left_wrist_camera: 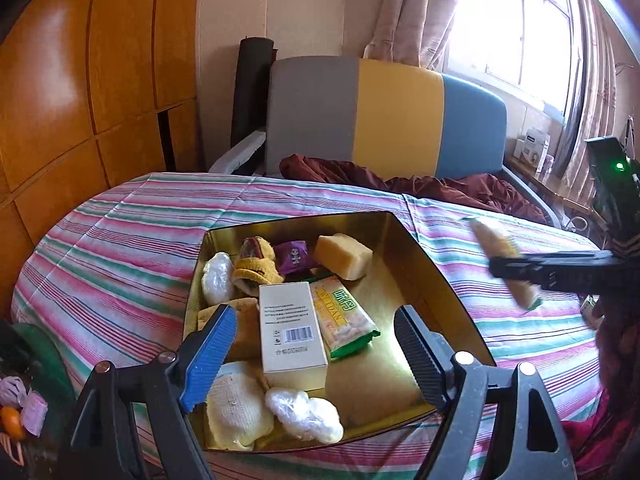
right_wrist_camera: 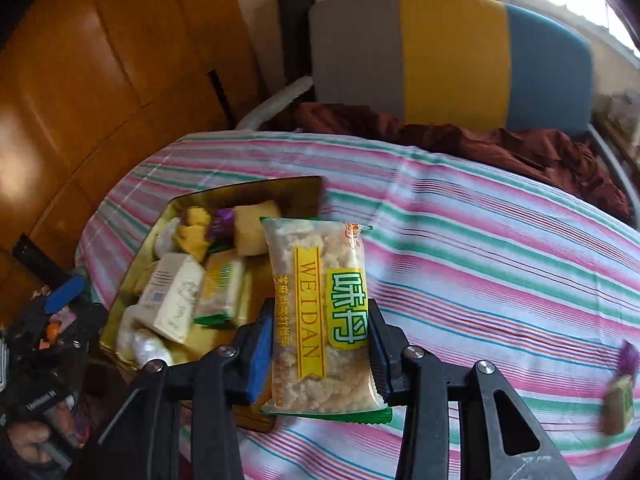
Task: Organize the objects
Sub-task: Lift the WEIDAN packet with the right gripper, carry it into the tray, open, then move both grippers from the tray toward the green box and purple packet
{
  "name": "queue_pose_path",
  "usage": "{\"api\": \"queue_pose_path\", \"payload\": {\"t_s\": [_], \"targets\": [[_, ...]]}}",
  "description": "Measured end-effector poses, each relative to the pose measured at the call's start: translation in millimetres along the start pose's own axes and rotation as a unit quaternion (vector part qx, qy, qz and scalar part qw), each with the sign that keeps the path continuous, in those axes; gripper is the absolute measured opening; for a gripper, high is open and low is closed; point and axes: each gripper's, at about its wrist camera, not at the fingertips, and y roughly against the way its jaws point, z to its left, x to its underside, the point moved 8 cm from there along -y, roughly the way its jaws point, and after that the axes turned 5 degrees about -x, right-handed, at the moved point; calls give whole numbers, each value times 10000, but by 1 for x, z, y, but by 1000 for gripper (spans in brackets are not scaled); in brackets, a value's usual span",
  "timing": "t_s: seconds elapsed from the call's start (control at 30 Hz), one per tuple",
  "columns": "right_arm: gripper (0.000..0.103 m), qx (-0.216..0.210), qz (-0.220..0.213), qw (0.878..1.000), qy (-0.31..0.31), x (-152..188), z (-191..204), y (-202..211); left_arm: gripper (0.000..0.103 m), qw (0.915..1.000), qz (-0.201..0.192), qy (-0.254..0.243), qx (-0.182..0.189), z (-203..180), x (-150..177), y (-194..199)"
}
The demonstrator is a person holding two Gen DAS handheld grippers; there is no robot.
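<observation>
A gold metal tin (left_wrist_camera: 436, 280) sits on the striped bed and holds several snacks: a white box (left_wrist_camera: 290, 330), a Weidan rice-cracker packet (left_wrist_camera: 344, 320), a yellow cake block (left_wrist_camera: 343, 255), a purple wrapper (left_wrist_camera: 296, 257) and white plastic-wrapped pieces (left_wrist_camera: 304, 414). My left gripper (left_wrist_camera: 316, 352) is open and empty, just above the near part of the tin. My right gripper (right_wrist_camera: 318, 350) is shut on a second Weidan packet (right_wrist_camera: 320, 304), held above the bed to the right of the tin (right_wrist_camera: 308, 190). It also shows in the left wrist view (left_wrist_camera: 506, 262).
The bed has a pink, green and white striped sheet (right_wrist_camera: 500, 248). A dark red blanket (right_wrist_camera: 500, 148) lies at its far end before a grey, yellow and blue headboard (right_wrist_camera: 452, 60). A purple snack (right_wrist_camera: 628, 356) and a green packet (right_wrist_camera: 618, 408) lie at the right. Wooden wardrobe (left_wrist_camera: 80, 80) at left.
</observation>
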Motion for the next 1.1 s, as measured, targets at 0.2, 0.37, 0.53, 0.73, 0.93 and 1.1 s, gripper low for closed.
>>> {"api": "queue_pose_path", "payload": {"t_s": [0.2, 0.37, 0.53, 0.73, 0.93, 1.1], "targets": [[42, -283, 427, 9982, 324, 8, 52, -49, 82, 9998, 21, 153, -107, 20, 6, 1], [42, -300, 924, 9937, 564, 33, 79, -95, 82, 9987, 120, 433, -234, 46, 15, -4], [57, -368, 1212, 9899, 639, 58, 92, -122, 82, 9965, 212, 740, -338, 67, 18, -11], [92, -684, 962, 9901, 760, 62, 104, -117, 82, 9962, 198, 763, -366, 70, 22, -12], [103, -383, 313, 9948, 894, 46, 106, -91, 82, 9964, 195, 756, -335, 67, 22, -12], [103, 1335, -857, 9749, 1564, 18, 96, -42, 82, 9945, 38, 904, -534, 76, 18, -8]]}}
